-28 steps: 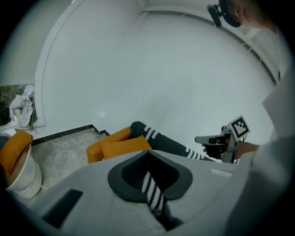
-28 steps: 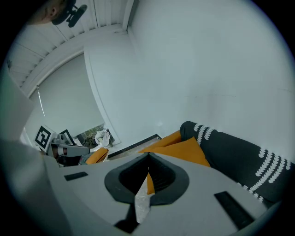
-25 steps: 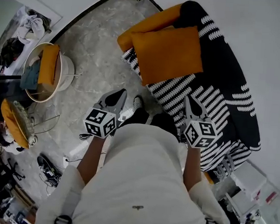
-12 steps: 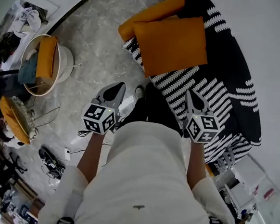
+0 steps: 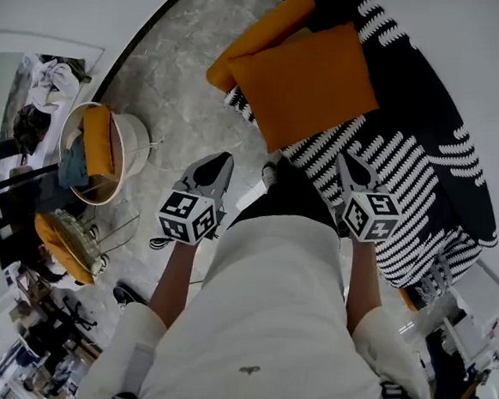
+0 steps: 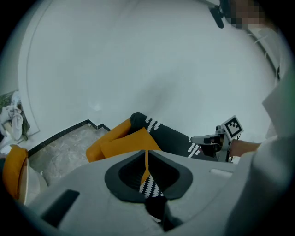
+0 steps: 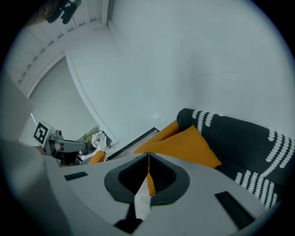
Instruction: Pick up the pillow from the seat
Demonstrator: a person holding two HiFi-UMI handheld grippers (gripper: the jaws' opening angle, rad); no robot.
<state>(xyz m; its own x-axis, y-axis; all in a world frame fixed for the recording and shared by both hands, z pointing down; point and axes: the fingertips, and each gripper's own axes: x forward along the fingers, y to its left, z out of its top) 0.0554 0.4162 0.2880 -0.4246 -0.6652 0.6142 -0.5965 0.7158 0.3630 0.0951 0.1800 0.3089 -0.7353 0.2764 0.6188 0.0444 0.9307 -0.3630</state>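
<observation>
Pillow (image 5: 306, 83): orange and square, it lies at the far-left end of the seat and rests against an orange bolster (image 5: 261, 33). Neither claw touches it.
Seat (image 5: 425, 156): a black sofa with white stripes. Its near edge is hidden behind the person's white-shirted torso (image 5: 261, 324), and its right end runs out of the head view.
Left claw (image 5: 222, 160): it is held over the marble floor (image 5: 177, 85), just short of the seat's front. Its jaws are pressed together with nothing between them, and it stands apart from the pillow.
Right claw (image 5: 350, 162): it is above the striped seat cushion, below the pillow in the head view. Its jaws are closed and empty.
Basket (image 5: 137, 134): round and pale, it stands on the floor at left with an orange cushion upright inside. The rest of its contents are partly hidden.
Hard to make out: the clutter in the lower-left corner is dark and distorted by the lens.
</observation>
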